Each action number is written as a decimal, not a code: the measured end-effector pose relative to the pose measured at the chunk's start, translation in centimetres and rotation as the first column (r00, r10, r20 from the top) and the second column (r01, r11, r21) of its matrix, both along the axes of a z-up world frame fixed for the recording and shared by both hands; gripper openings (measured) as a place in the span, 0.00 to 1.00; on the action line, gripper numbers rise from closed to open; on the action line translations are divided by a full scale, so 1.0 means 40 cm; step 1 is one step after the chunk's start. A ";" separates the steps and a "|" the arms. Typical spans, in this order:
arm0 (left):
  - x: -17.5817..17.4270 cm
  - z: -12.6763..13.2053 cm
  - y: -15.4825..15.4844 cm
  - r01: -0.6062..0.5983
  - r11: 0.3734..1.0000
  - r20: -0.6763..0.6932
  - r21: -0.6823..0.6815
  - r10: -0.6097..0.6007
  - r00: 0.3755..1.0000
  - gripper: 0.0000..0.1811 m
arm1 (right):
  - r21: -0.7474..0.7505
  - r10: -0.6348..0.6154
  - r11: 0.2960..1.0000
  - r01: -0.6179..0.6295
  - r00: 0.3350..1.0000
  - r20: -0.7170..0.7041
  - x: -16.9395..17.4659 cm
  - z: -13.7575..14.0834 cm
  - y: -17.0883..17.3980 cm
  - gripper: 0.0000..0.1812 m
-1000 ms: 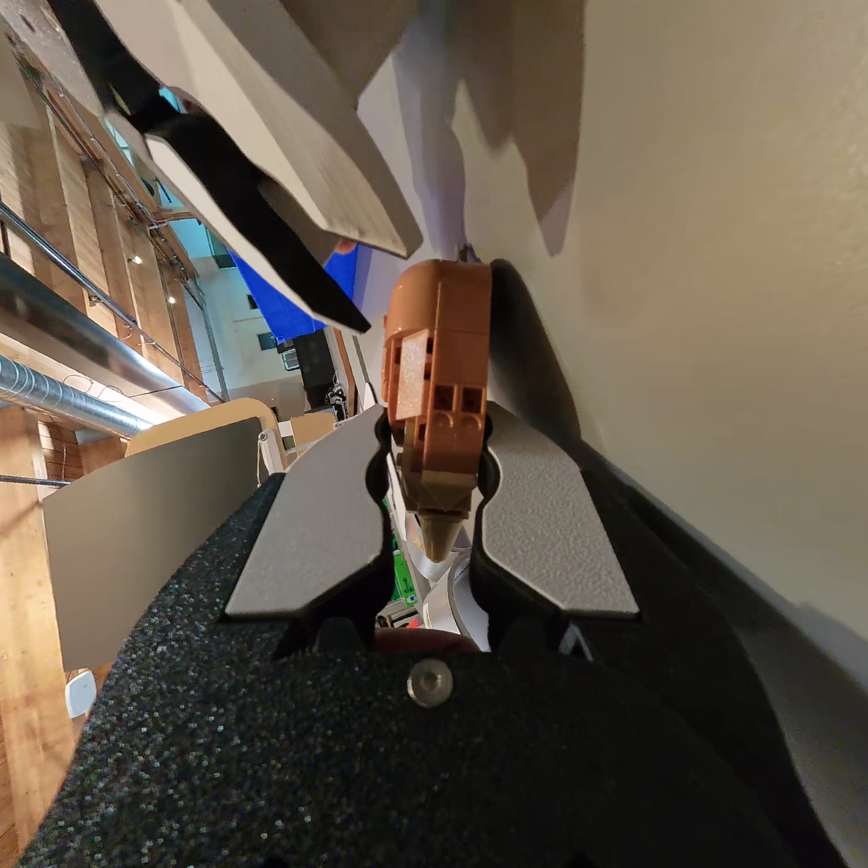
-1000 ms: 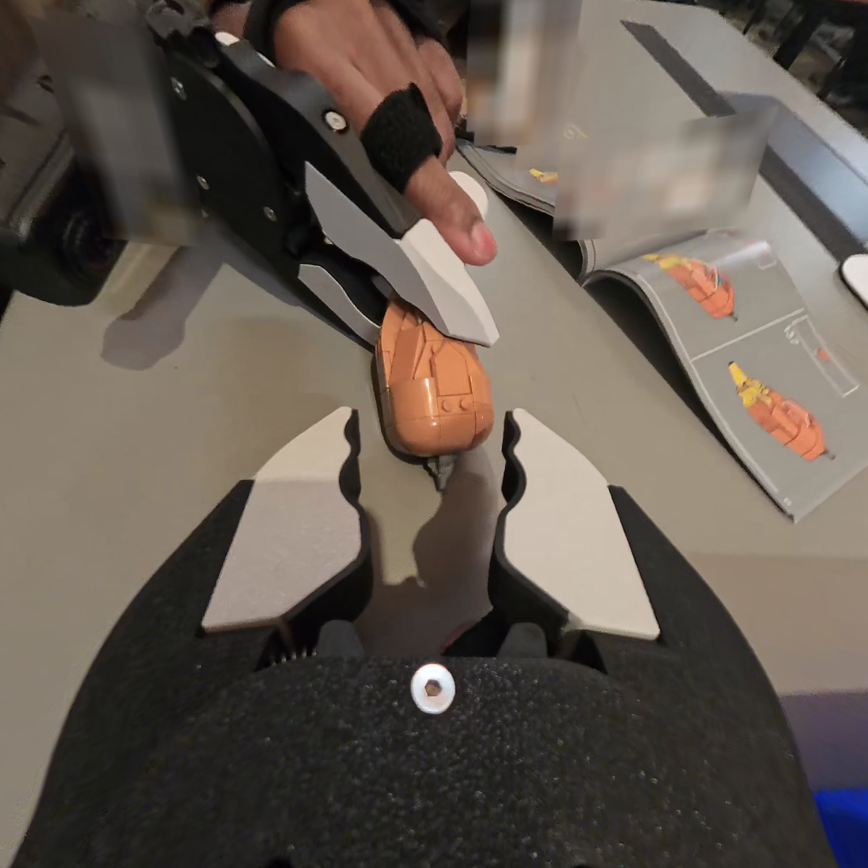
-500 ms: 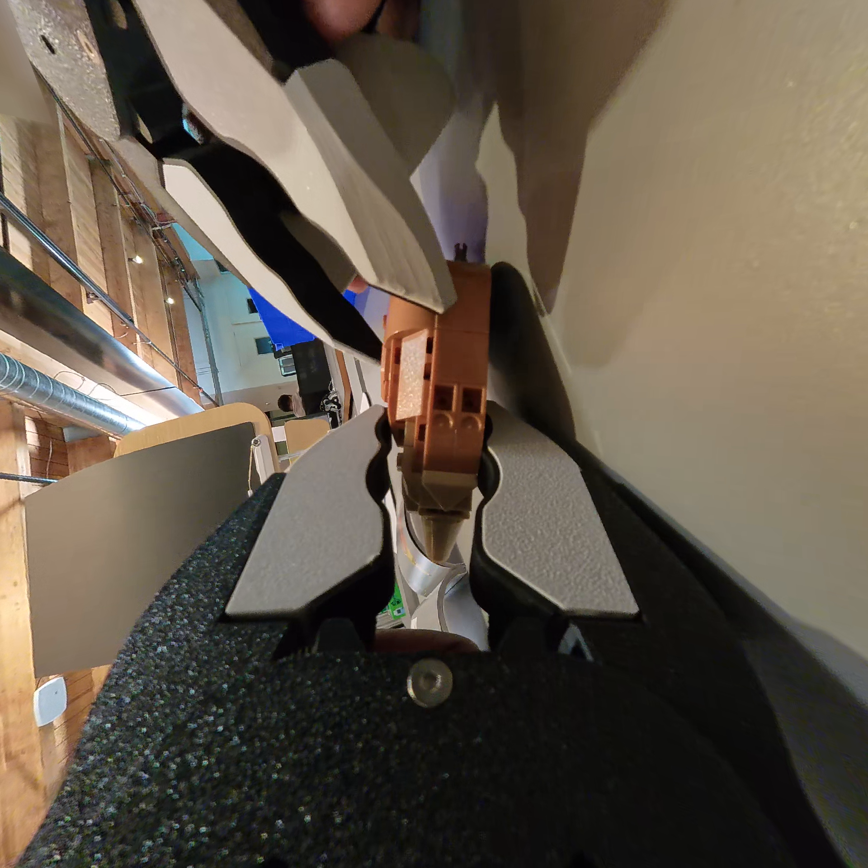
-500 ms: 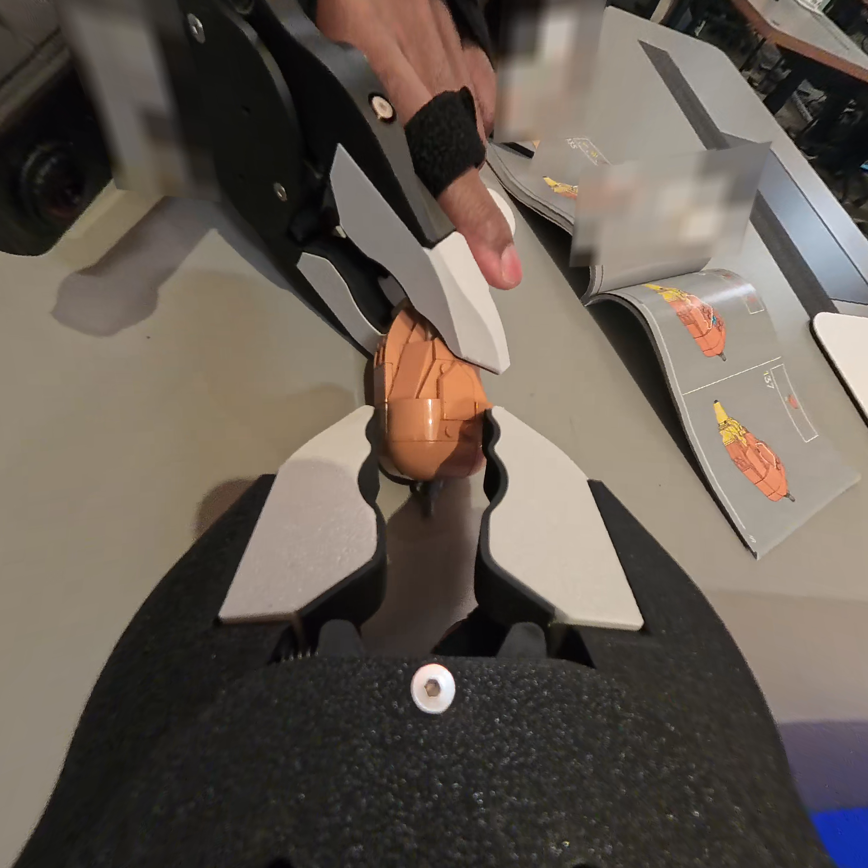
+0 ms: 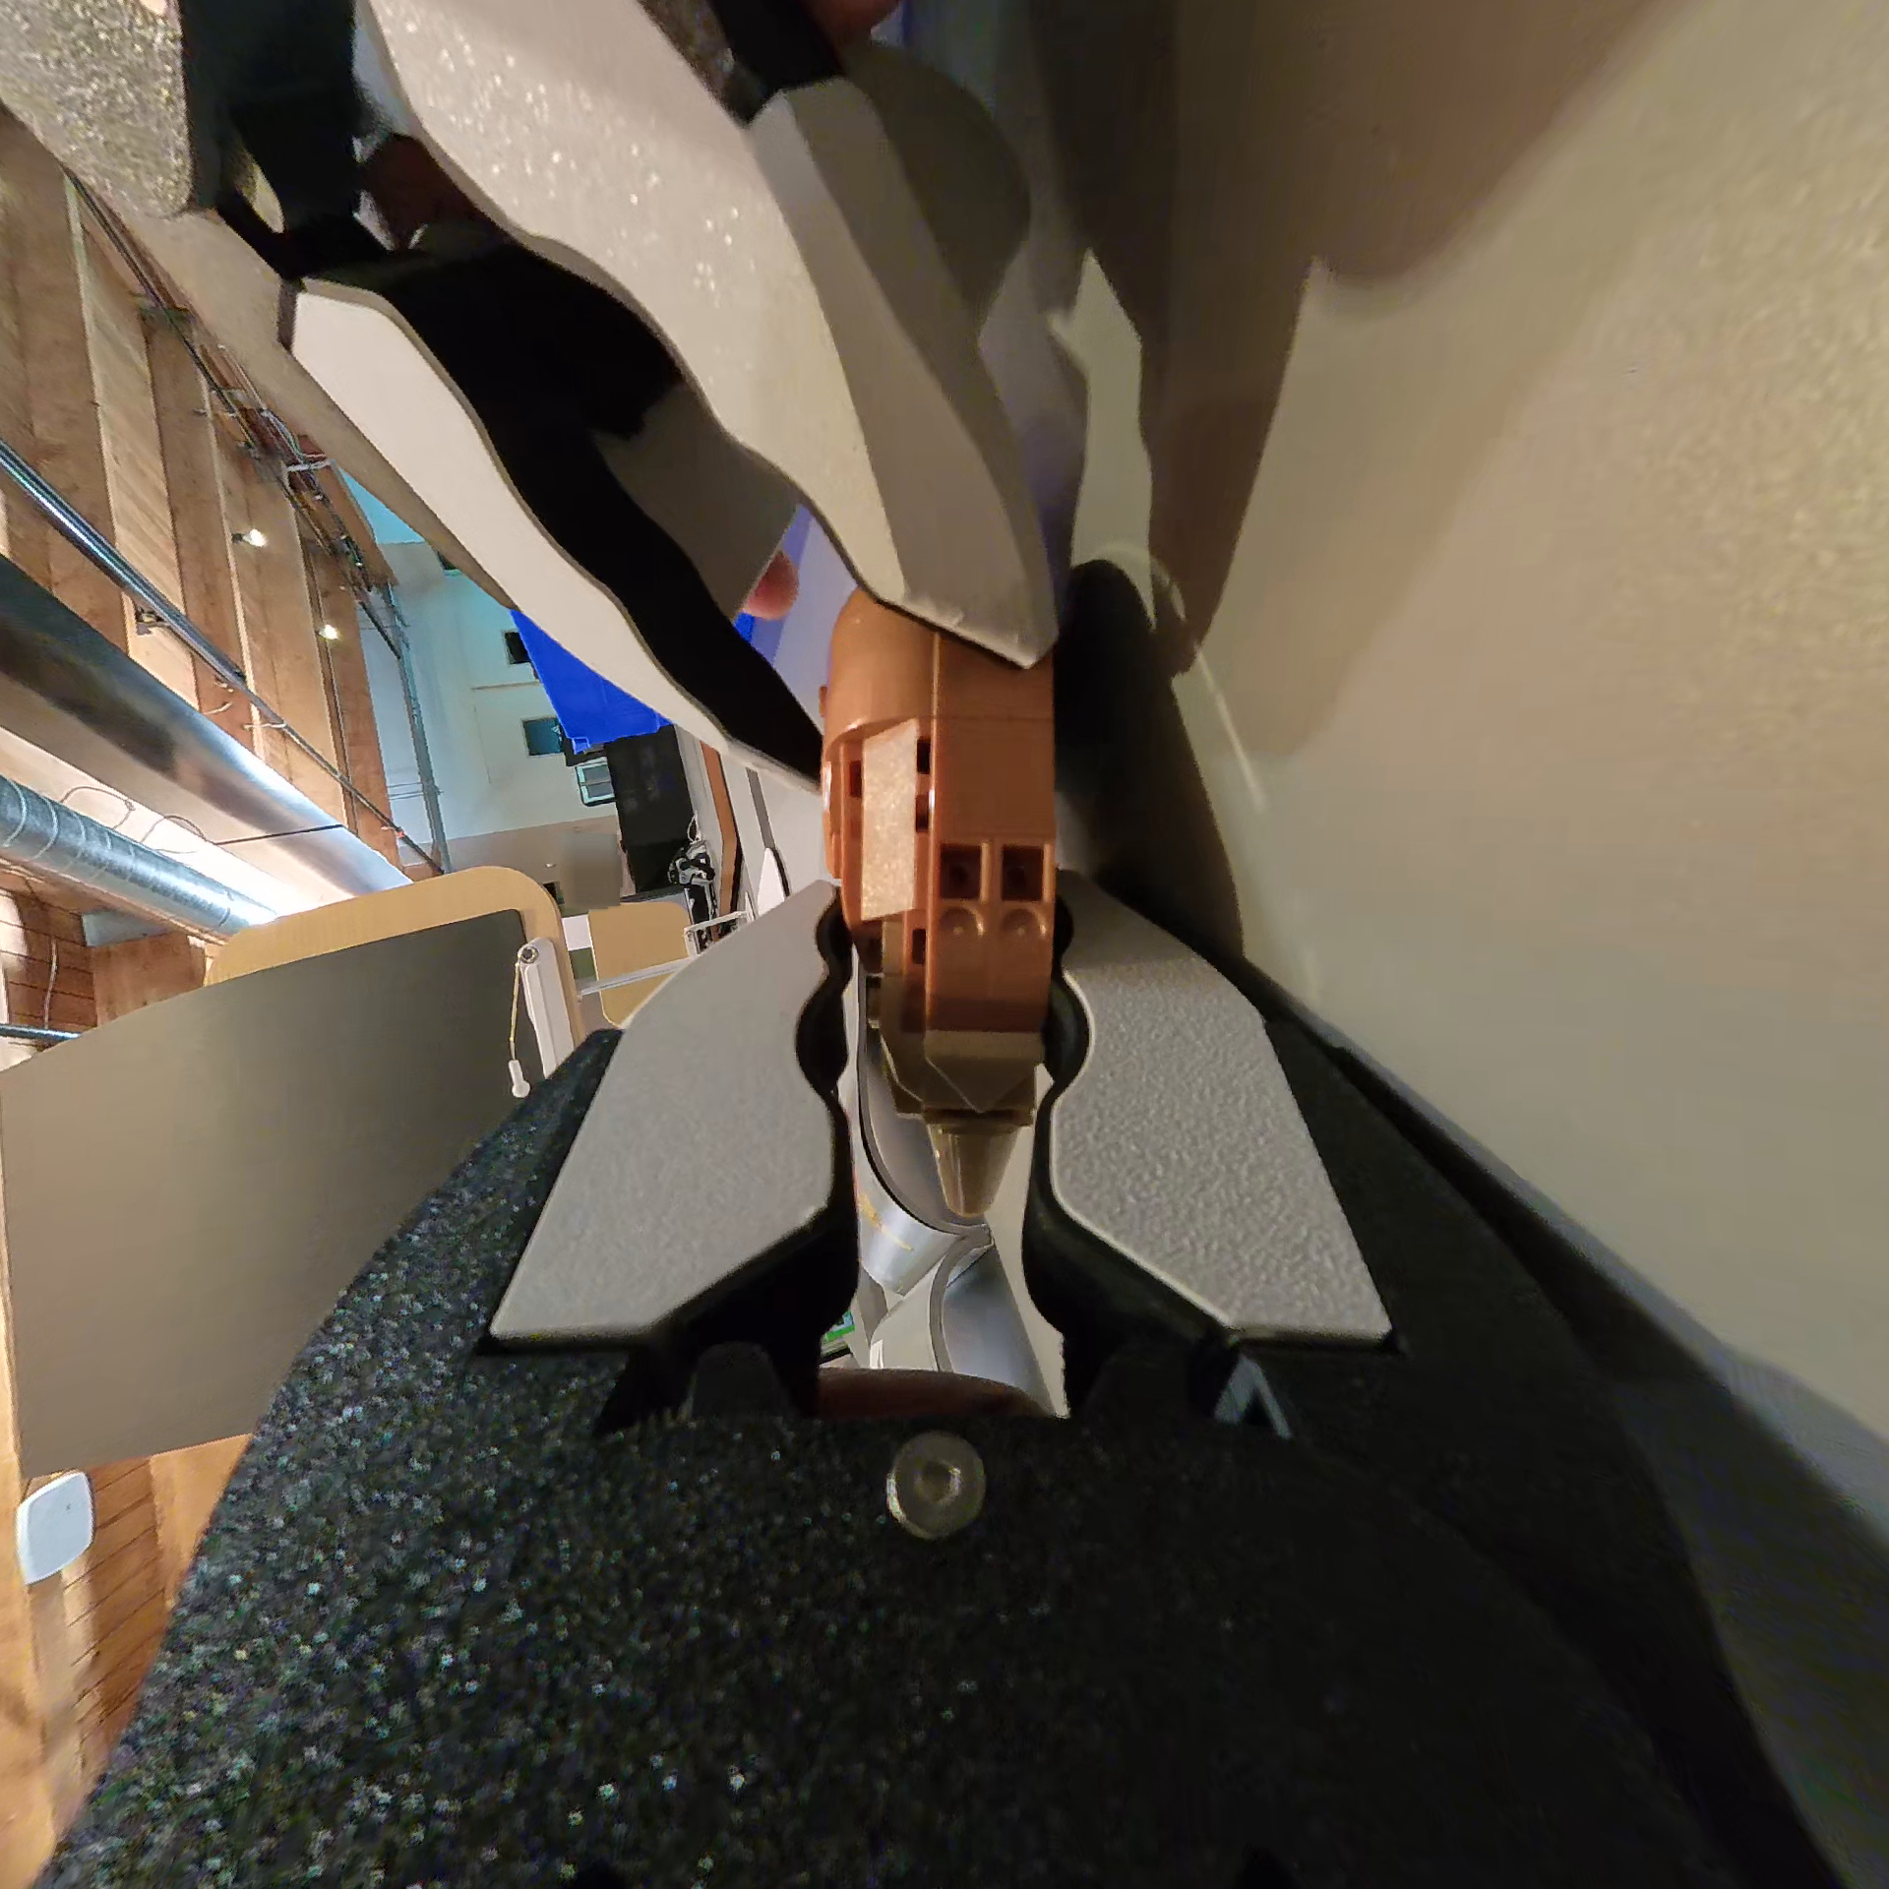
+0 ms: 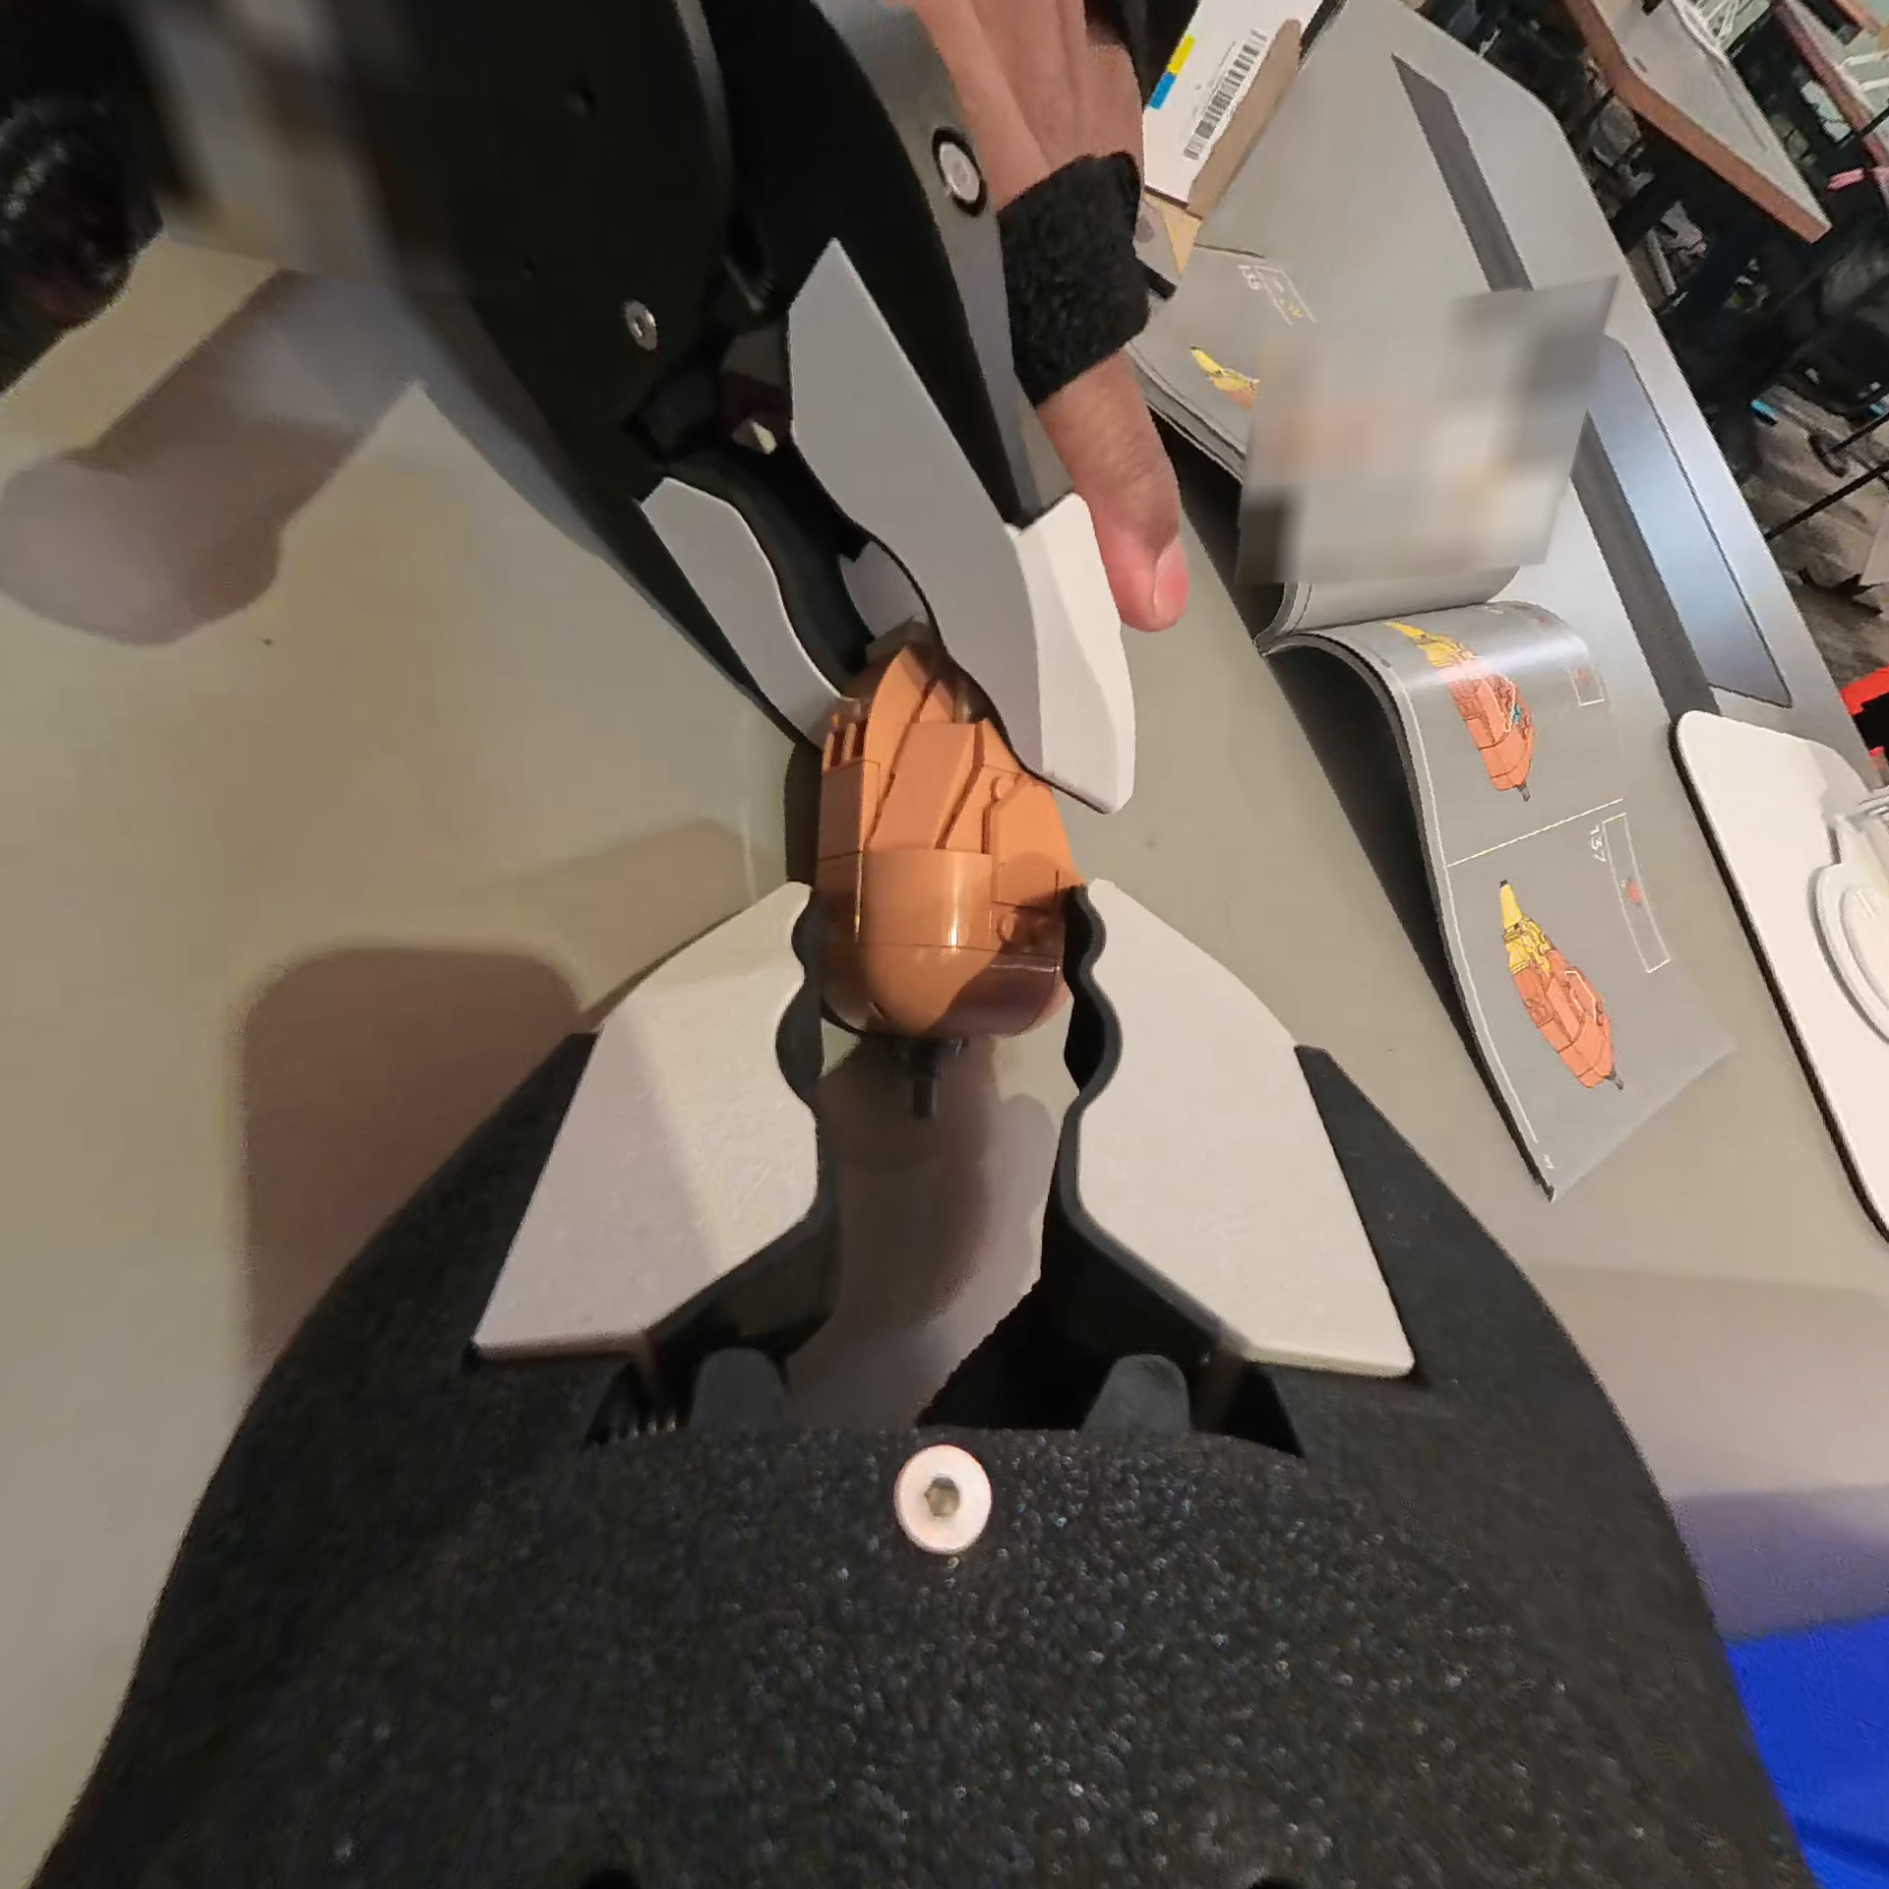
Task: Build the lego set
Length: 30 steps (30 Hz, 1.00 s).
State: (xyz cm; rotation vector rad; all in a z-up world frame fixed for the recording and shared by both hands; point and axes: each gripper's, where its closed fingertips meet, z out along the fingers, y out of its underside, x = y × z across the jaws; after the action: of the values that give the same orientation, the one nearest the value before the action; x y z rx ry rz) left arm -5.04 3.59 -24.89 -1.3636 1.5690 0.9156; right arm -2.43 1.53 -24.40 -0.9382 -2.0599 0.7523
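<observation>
An orange-brown lego model (image 6: 925,879), egg-shaped with a small dark pin at its near end, hangs just above the grey table (image 6: 307,818). My right gripper (image 6: 940,920) is shut on its rounded end, one finger on each side. My left gripper (image 6: 981,736) comes in from the upper left and grips the model's far end. In the left wrist view, my left gripper (image 5: 946,920) is shut on the model (image 5: 940,818) near its tan cone tip. The right gripper's fingers (image 5: 818,358) reach over the model's other end.
An open instruction booklet (image 6: 1513,869) lies on the table to the right. A white tray (image 6: 1779,920) sits at the right edge. A person's finger (image 6: 1114,491) with a black strap rests by the left gripper. A blue object (image 6: 1820,1758) is at the bottom right. Left and right tips are no more than a few centimetres apart.
My right gripper has moved forward and closed on the model's rounded end; one second ago it was open short of it. The left gripper has kept its hold.
</observation>
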 end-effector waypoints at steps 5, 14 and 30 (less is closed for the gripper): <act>0.000 0.002 0.006 -0.008 1.000 -0.008 0.018 0.008 1.000 0.19 | -0.069 -0.020 0.997 0.019 1.000 -0.004 0.000 0.009 0.006 0.23; 0.010 0.008 0.025 -0.031 0.999 0.012 0.043 0.030 0.999 0.22 | -0.251 -0.038 0.967 0.041 0.999 0.017 0.018 0.042 0.029 0.25; -0.040 0.017 -0.034 -0.043 0.982 0.263 -0.182 0.090 0.961 0.36 | -0.080 -0.065 0.994 0.072 0.994 0.090 0.021 0.003 0.040 0.23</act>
State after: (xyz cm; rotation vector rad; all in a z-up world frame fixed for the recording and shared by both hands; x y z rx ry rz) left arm -6.63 2.22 -24.20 -1.6002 1.4250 0.6104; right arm -1.60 3.14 -24.29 -1.1009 -2.0736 0.7779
